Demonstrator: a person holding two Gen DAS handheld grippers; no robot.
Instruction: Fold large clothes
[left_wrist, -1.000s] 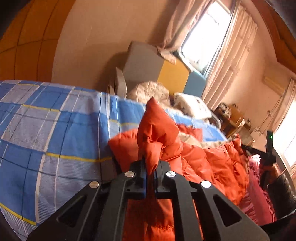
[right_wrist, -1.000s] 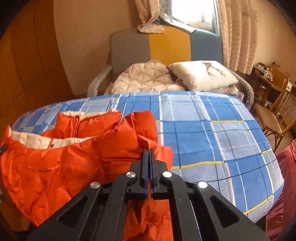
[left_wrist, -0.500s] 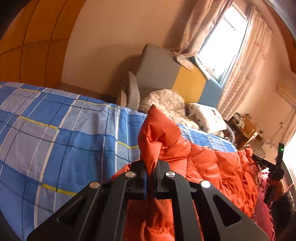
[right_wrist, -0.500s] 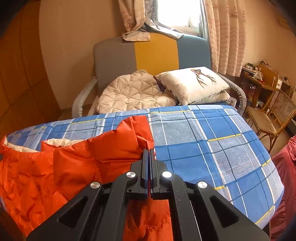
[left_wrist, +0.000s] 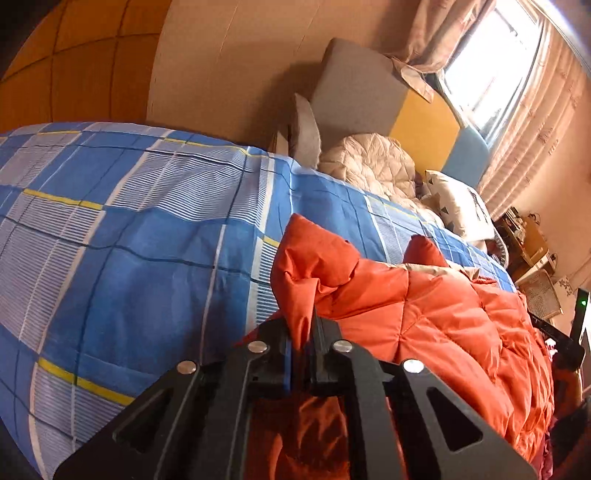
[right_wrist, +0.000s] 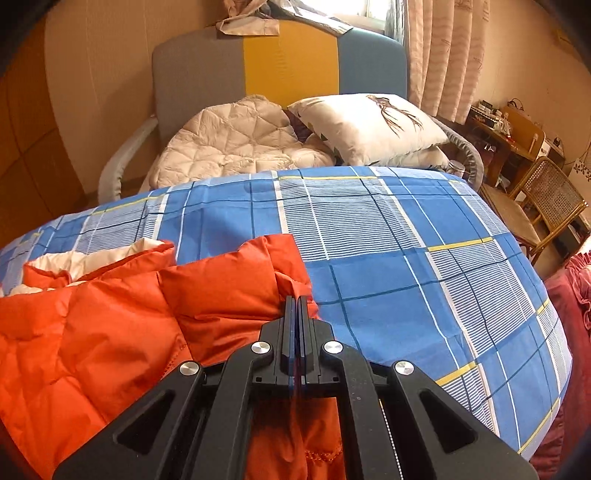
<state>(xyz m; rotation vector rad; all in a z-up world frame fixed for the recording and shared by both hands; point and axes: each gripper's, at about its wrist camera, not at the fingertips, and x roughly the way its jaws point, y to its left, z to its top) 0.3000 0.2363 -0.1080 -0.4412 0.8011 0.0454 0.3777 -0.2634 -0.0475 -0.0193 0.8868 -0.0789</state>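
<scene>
An orange quilted puffer jacket (left_wrist: 436, 314) with a cream lining (right_wrist: 92, 256) lies across the blue plaid bed (left_wrist: 129, 258). My left gripper (left_wrist: 304, 325) is shut on one edge of the jacket, with a bunch of orange cloth sticking up from the jaws. My right gripper (right_wrist: 296, 306) is shut on another edge of the jacket (right_wrist: 122, 314), low over the bed (right_wrist: 406, 266). The right gripper also shows at the far right of the left wrist view (left_wrist: 565, 343).
An armchair (right_wrist: 280, 62) with a cream quilted cushion (right_wrist: 236, 147) and a white pillow (right_wrist: 369, 125) stands beyond the bed. A wicker chair (right_wrist: 546, 199) and a cluttered desk (right_wrist: 509, 129) are at the right. Dark red bedding (right_wrist: 569, 302) hangs off the bed's right side.
Both grippers have moved forward and down over the bed, carrying the jacket edge with them. The jacket now lies flatter and farther onto the bed.
</scene>
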